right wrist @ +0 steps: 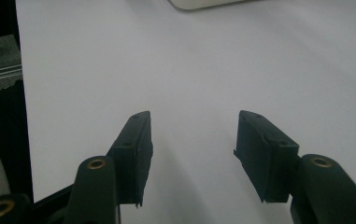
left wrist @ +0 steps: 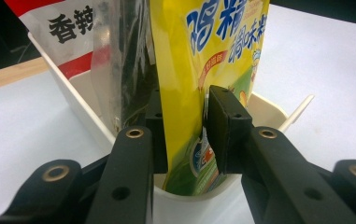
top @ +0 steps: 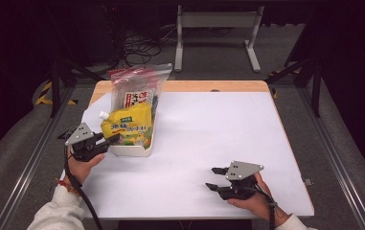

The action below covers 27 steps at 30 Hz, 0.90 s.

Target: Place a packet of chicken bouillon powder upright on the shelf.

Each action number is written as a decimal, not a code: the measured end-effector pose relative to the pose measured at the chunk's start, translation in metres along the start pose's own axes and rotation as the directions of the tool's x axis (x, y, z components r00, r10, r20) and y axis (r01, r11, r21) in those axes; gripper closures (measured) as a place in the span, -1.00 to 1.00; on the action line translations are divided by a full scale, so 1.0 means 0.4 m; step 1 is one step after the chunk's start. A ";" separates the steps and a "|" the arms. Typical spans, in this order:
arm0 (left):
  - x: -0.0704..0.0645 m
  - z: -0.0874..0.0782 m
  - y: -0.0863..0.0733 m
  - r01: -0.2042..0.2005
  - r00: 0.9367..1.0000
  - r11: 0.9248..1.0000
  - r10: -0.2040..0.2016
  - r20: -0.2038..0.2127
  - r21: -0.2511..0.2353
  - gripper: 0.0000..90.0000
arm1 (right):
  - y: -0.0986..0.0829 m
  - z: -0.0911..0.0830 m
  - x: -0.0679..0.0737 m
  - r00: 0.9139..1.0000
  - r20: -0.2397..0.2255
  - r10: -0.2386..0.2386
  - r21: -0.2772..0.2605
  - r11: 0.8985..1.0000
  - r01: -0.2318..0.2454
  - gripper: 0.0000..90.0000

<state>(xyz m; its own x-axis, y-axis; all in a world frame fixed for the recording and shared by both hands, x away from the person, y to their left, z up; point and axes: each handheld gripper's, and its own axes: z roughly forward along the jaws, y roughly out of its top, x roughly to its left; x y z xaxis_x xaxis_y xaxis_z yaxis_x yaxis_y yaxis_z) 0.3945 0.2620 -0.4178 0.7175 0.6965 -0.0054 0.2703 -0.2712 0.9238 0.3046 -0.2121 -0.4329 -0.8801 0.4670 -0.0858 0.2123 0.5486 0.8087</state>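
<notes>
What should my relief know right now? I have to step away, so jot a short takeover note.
Left gripper: jaws around the lower edge of the yellow pouch, which stands in the white bin; firm clamping can't be confirmed.
Right gripper: open, empty, low over the white table, apart from the bin.
Zip bag stands in the bin behind the pouch.
Left: probably finishing the pouch's move.
</notes>
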 end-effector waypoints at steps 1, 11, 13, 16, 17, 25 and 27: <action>-0.002 -0.002 0.002 -0.003 1.000 1.000 0.003 -0.004 0.003 0.55 | 0.000 0.000 0.000 1.000 0.000 -0.001 0.001 1.000 0.001 0.01; -0.025 -0.011 0.014 -0.006 1.000 1.000 0.006 -0.030 0.012 0.26 | 0.001 -0.003 -0.003 1.000 0.005 0.002 -0.001 1.000 -0.002 0.01; -0.026 -0.022 0.017 0.004 0.999 1.000 -0.005 -0.048 -0.013 0.18 | 0.001 -0.004 -0.003 1.000 0.007 0.002 -0.001 1.000 -0.002 0.01; -0.026 -0.033 0.016 0.013 0.998 1.000 -0.013 -0.065 -0.006 0.02 | 0.001 -0.005 -0.004 1.000 0.012 0.004 -0.001 1.000 -0.004 0.00; -0.026 -0.034 0.015 0.016 0.997 1.000 -0.017 -0.071 -0.003 -0.04 | 0.001 -0.005 -0.004 1.000 0.014 0.003 0.000 1.000 -0.003 0.00; -0.043 -0.059 0.016 0.024 0.993 1.000 -0.022 -0.118 0.014 -0.32 | 0.002 -0.008 -0.009 1.000 0.021 0.009 -0.003 1.000 -0.009 -0.01; -0.050 -0.067 0.016 0.019 0.990 1.000 -0.016 -0.143 0.019 -0.40 | 0.002 -0.008 -0.010 1.000 0.024 0.010 -0.003 1.000 -0.010 -0.02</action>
<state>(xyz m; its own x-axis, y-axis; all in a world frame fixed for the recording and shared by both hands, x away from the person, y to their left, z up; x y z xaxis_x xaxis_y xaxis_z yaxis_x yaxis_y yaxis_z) 0.3645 0.2640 -0.4013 0.6140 0.7885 0.0340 0.2960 -0.2700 0.9162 0.3068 -0.2159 -0.4301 -0.8672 0.4894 -0.0915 0.2201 0.5416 0.8113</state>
